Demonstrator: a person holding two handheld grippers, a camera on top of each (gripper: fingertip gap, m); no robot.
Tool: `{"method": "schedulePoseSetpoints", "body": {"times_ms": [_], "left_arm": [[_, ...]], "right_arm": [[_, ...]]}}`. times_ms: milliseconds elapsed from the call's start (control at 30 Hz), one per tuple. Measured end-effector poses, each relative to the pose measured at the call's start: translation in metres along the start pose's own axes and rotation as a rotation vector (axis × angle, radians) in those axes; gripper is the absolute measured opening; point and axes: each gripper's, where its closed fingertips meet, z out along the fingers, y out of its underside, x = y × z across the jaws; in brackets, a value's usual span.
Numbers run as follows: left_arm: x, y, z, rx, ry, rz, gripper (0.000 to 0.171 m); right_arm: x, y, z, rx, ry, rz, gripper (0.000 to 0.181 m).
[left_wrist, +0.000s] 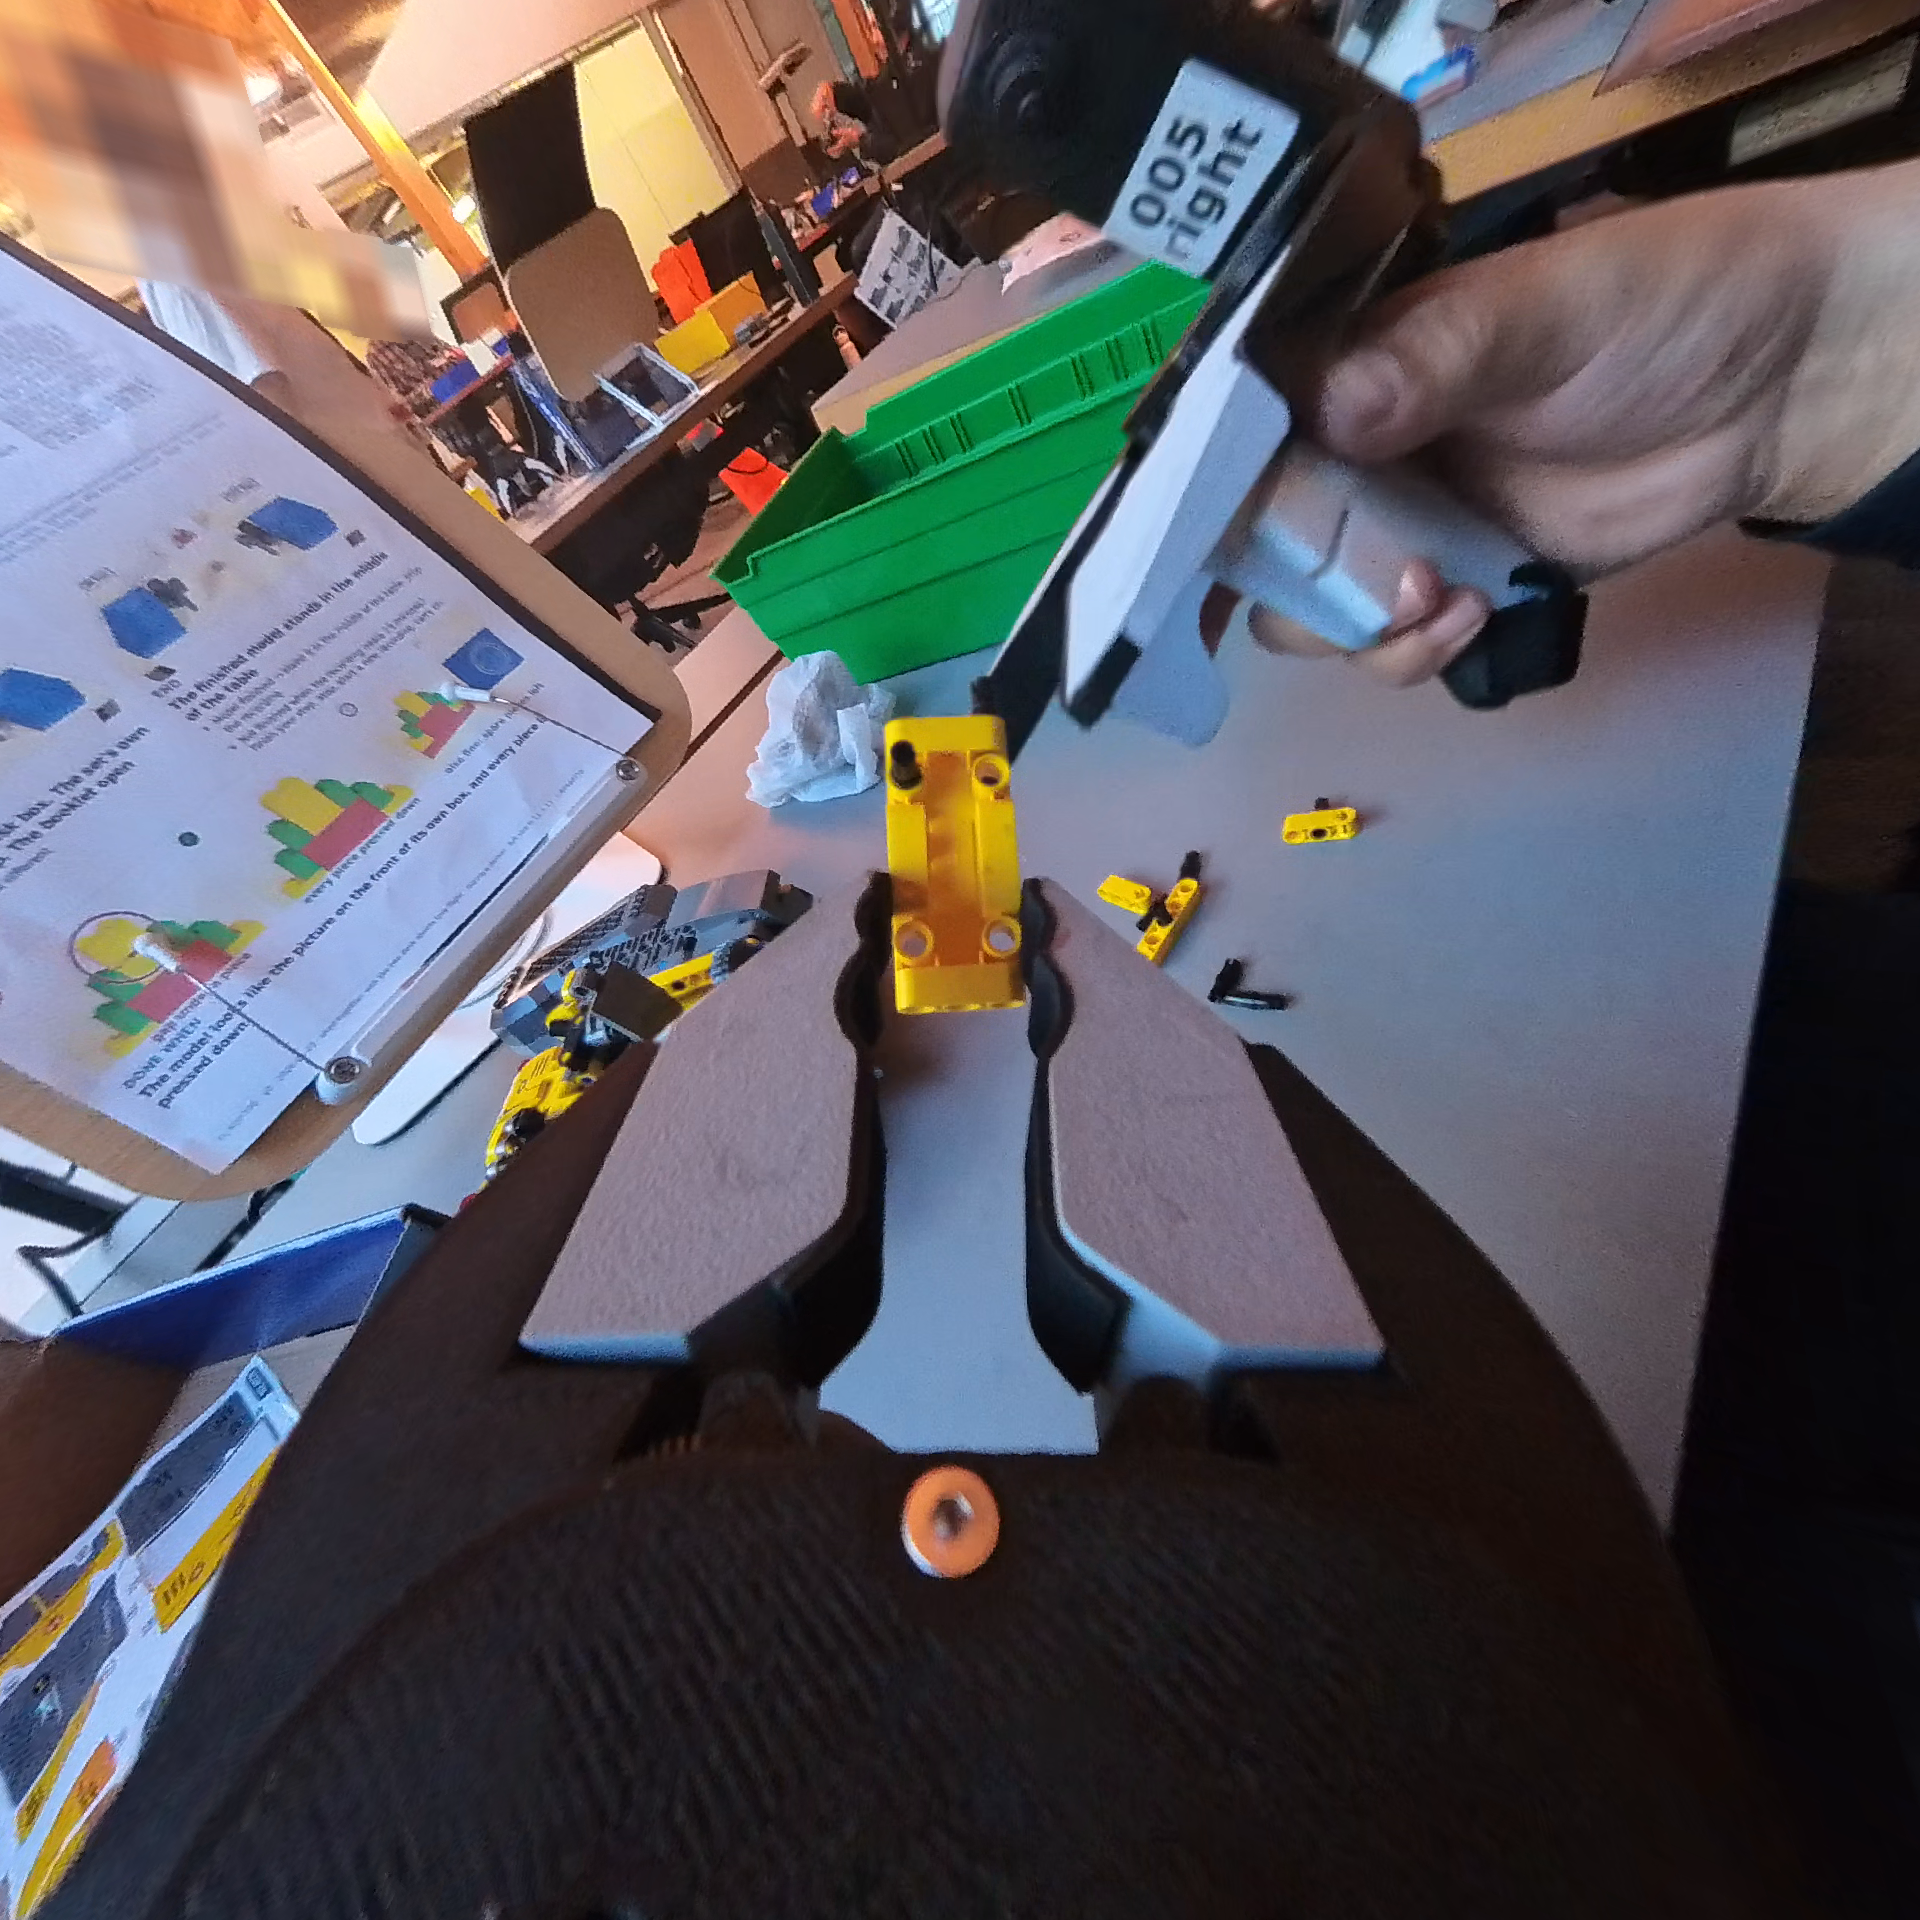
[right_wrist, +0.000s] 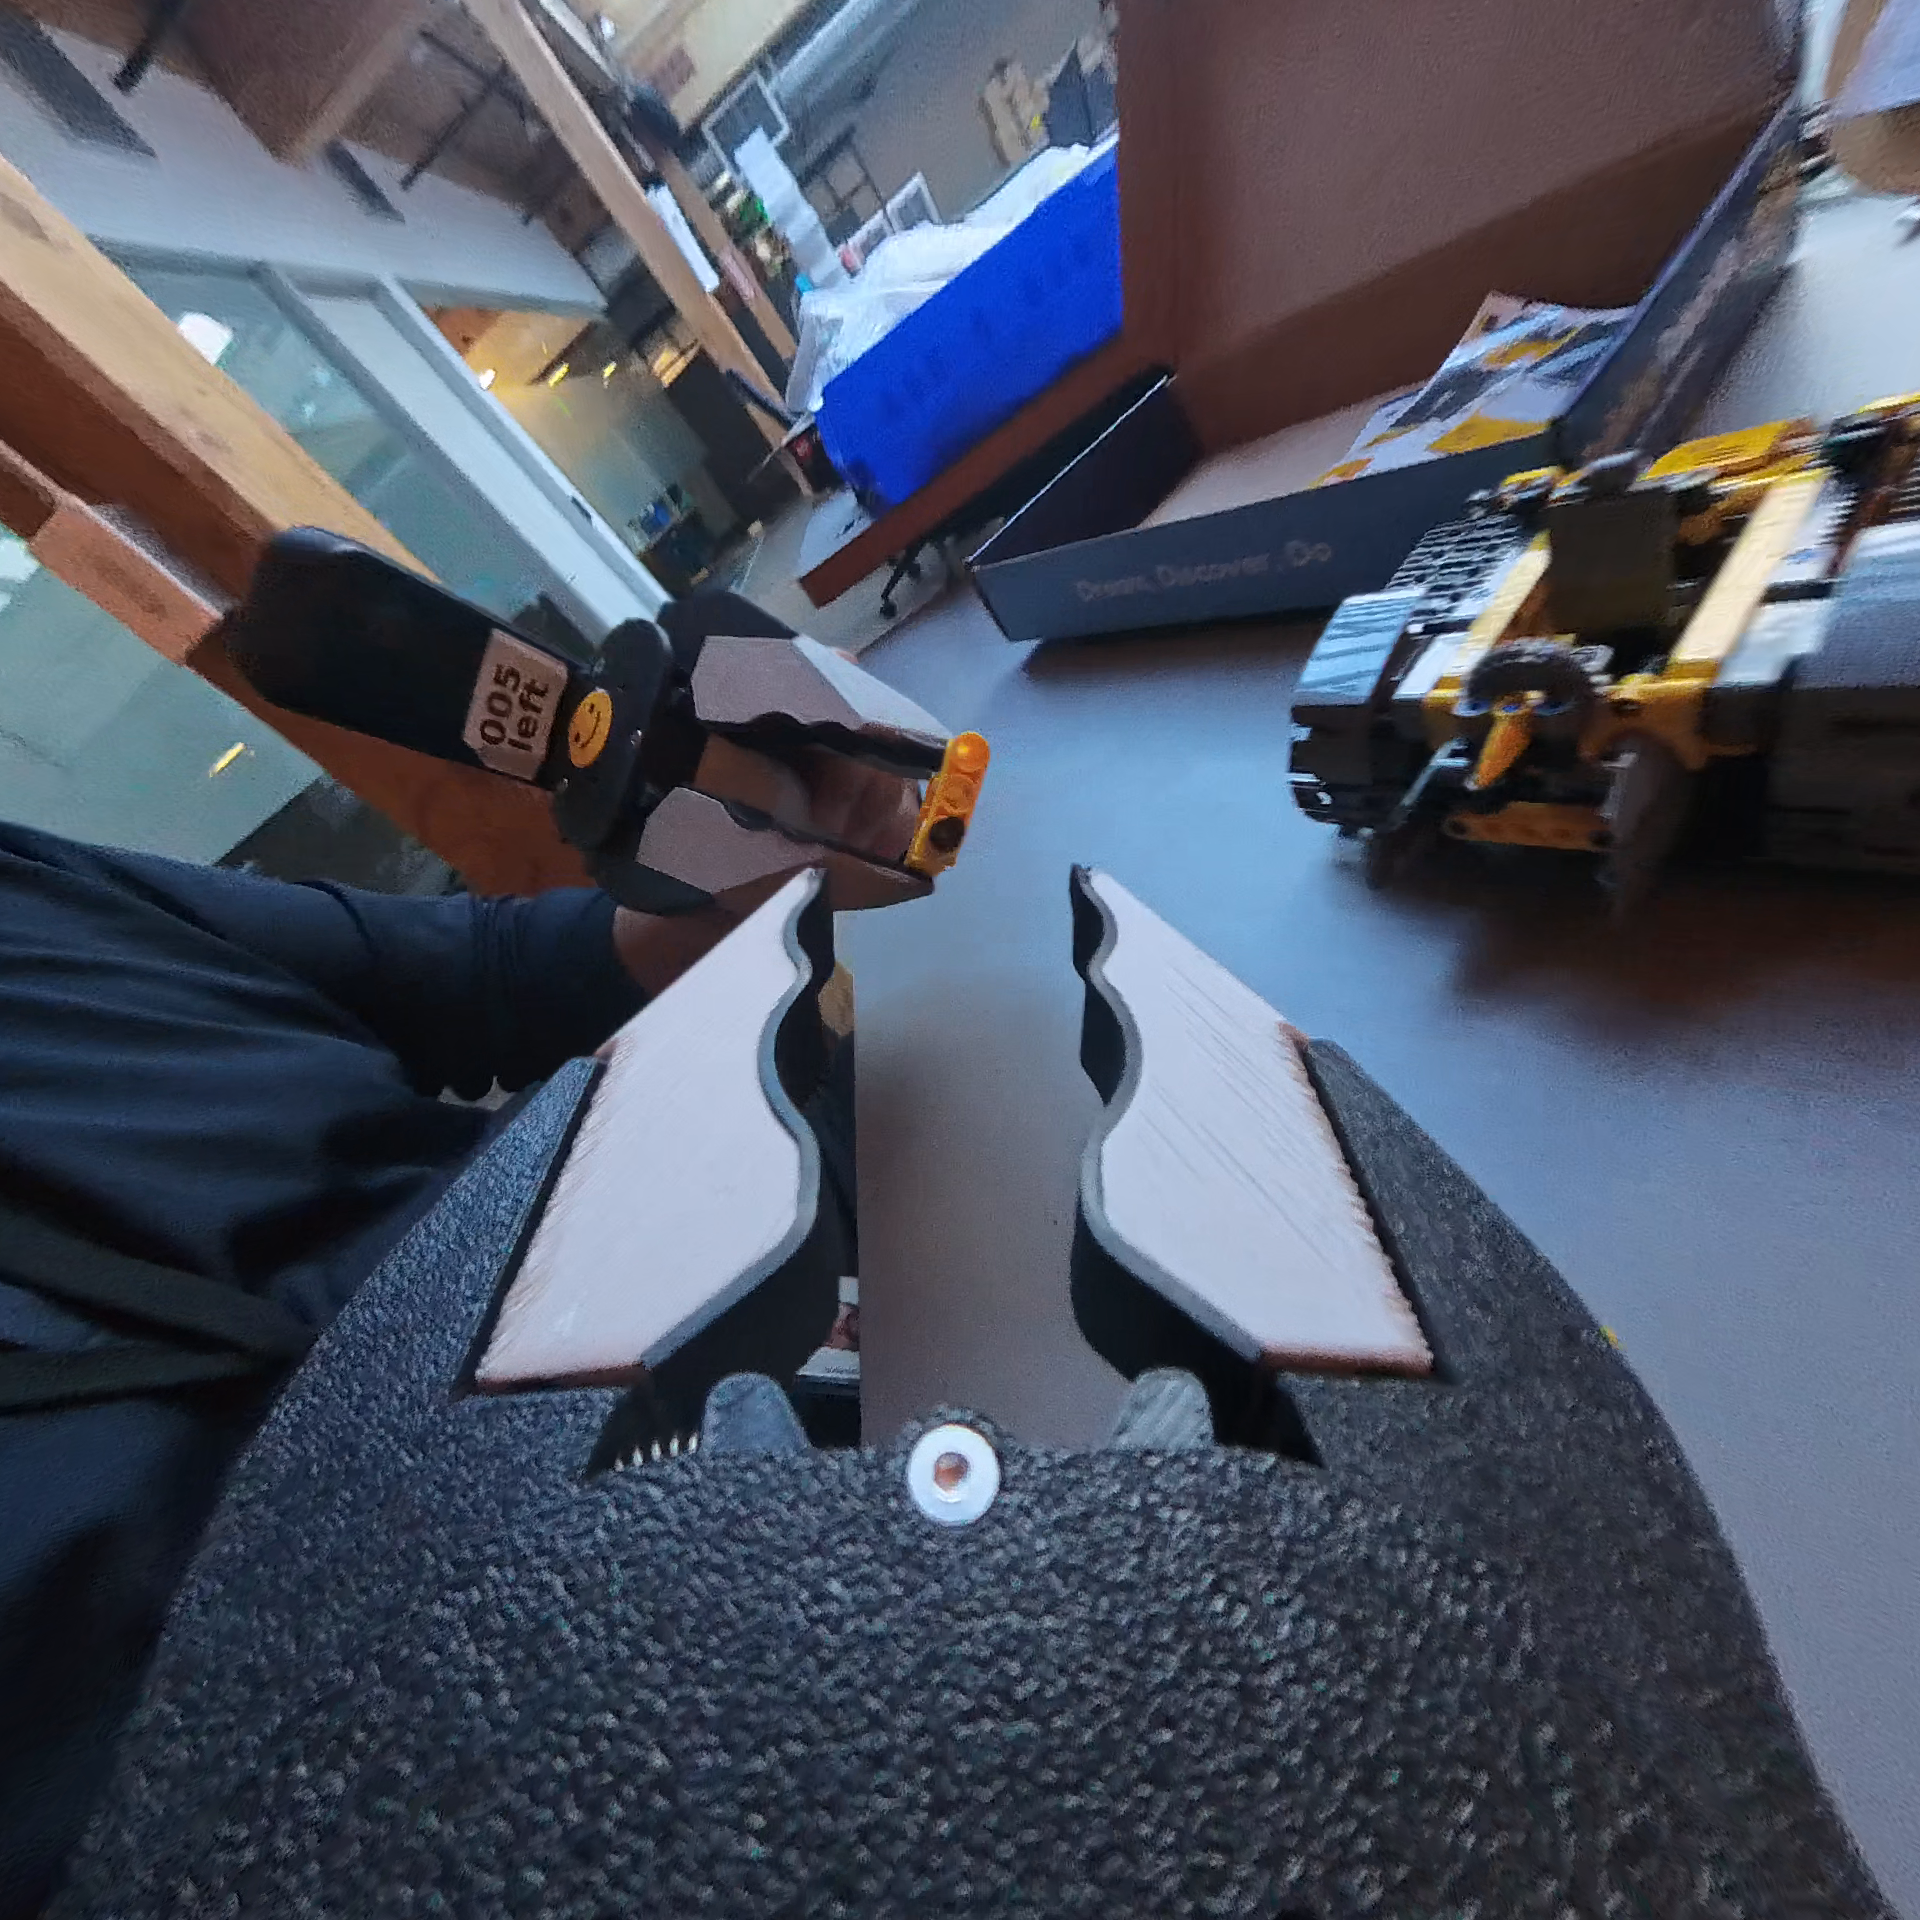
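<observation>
Grey tabletop (left_wrist: 1455, 1091) in a busy workshop carries everything. Held above it, the left gripper (left_wrist: 951, 940) pinches a yellow rectangular plastic building panel with round holes (left_wrist: 951, 883), one black pin (left_wrist: 904, 767) standing in its far end. Small yellow beams and black pins (left_wrist: 1174, 914) lie scattered just to the right. The right gripper (right_wrist: 948, 899), held in a hand (left_wrist: 1621, 416), hangs nearby with fingers spread and empty. Farther off sit a yellow-and-grey tracked brick vehicle (right_wrist: 1621, 665), a green plastic bin (left_wrist: 935, 520) and a crumpled white tissue (left_wrist: 816, 727).
</observation>
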Motion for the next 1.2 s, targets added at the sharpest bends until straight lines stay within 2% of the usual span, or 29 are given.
{"method": "schedulePoseSetpoints", "body": {"times_ms": [67, 133, 167, 233, 300, 433, 500, 600, 700, 900, 933, 1000, 1033, 1100, 1200], "left_arm": [[0.002, -0.001, -0.004, -0.001, -0.005, -0.002, 0.022], [0.005, -0.002, -0.008, 0.001, -0.009, -0.001, 0.022], [0.005, -0.003, -0.01, 0.004, -0.017, -0.003, 0.022], [0.006, -0.004, -0.014, 0.005, -0.007, -0.002, 0.022], [0.012, -0.007, -0.017, 0.02, 0.068, -0.036, 0.023], [0.017, -0.015, -0.026, 0.036, 0.246, -0.232, 0.043], [0.02, -0.02, -0.029, 0.058, 0.333, -0.323, 0.037], [0.028, -0.016, -0.026, 0.041, 0.407, -0.387, 0.015], [0.038, -0.017, -0.024, 0.036, 0.475, -0.399, 0.009], [0.039, -0.027, -0.024, 0.093, 0.454, -0.31, 0.009], [0.041, -0.028, -0.024, 0.096, 0.459, -0.311, 0.011], [0.044, -0.029, -0.024, 0.087, 0.478, -0.331, 0.027], [0.045, -0.029, -0.024, 0.084, 0.489, -0.333, 0.026], [0.049, -0.033, -0.027, 0.104, 0.509, -0.309, 0.009], [0.045, -0.035, -0.026, 0.106, 0.449, -0.243, 0.007]], "right_arm": [[-0.009, 0.0, 0.013, 0.0, -0.055, -0.002, 0.041], [-0.017, -0.003, 0.021, 0.021, -0.101, -0.001, 0.025], [-0.017, -0.003, 0.023, 0.026, -0.1, -0.013, 0.011], [-0.017, -0.001, 0.024, 0.009, -0.103, -0.037, 0.009], [-0.018, 0.0, 0.022, -0.011, -0.1, -0.057, 0.006], [-0.031, 0.006, 0.019, -0.084, -0.127, -0.105, 0.005], [-0.035, 0.013, 0.02, -0.125, -0.131, -0.126, 0.006], [-0.043, 0.013, 0.021, -0.107, -0.168, -0.125, 0.006], [-0.045, 0.013, 0.019, -0.095, -0.171, -0.162, 0.005], [-0.053, 0.008, 0.012, -0.057, -0.174, -0.256, 0.005], [-0.055, 0.006, 0.011, -0.039, -0.175, -0.281, 0.005], [-0.063, -0.001, 0.008, 0.01, -0.189, -0.334, 0.005], [-0.067, -0.003, 0.007, 0.024, -0.196, -0.356, 0.005], [-0.07, -0.002, 0.007, 0.025, -0.198, -0.379, 0.005], [-0.072, -0.005, 0.006, 0.044, -0.21, -0.365, 0.007]]}}
